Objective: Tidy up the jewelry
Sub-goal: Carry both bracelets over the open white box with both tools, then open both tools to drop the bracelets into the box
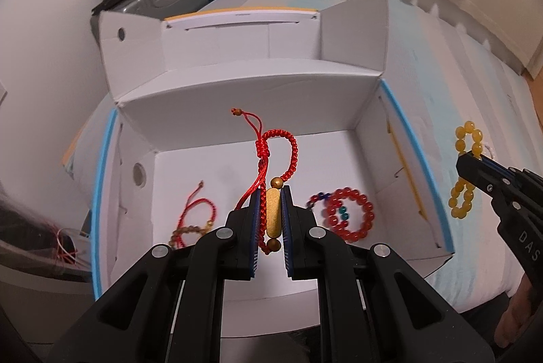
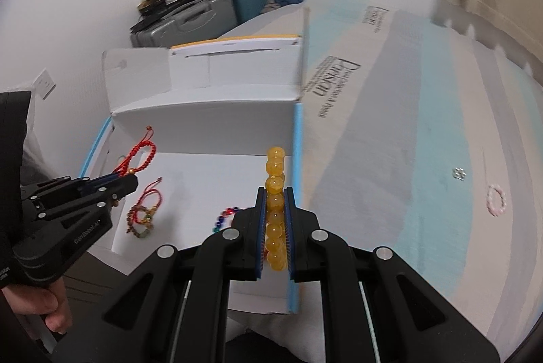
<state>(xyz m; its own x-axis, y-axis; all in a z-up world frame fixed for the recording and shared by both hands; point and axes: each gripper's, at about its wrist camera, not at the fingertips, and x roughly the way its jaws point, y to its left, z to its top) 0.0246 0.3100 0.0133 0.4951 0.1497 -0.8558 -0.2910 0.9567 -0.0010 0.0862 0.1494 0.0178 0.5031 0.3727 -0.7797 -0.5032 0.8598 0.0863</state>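
Your left gripper (image 1: 273, 217) is clamped on the long gold bar of a red braided cord bracelet (image 1: 271, 159), with the bar running lengthwise between the blue pads, in line with the fingers. The braided loop and its knotted tails stand out past the fingertips toward the far wall of the white cardboard box (image 1: 366, 139), and a small brown bead sits at each end of the bar. You hold it tipped downward over the open box, above the floor where a red bead bracelet (image 1: 349, 215) lies right of the fingers and a thin red string bracelet with brown beads (image 1: 193, 220) lies left. Your right gripper (image 2: 275, 227) is pinched shut on a yellow bead bracelet (image 2: 275, 179), the loop flattened into a single line of beads along the fingers, its free end pointing ahead. That gripper also angles downward, at the box's blue-edged right wall (image 2: 298, 159). Right of the box, a small pink bead ring (image 2: 497, 200) lies on the pale striped bed cover (image 2: 407, 159), well apart from it.
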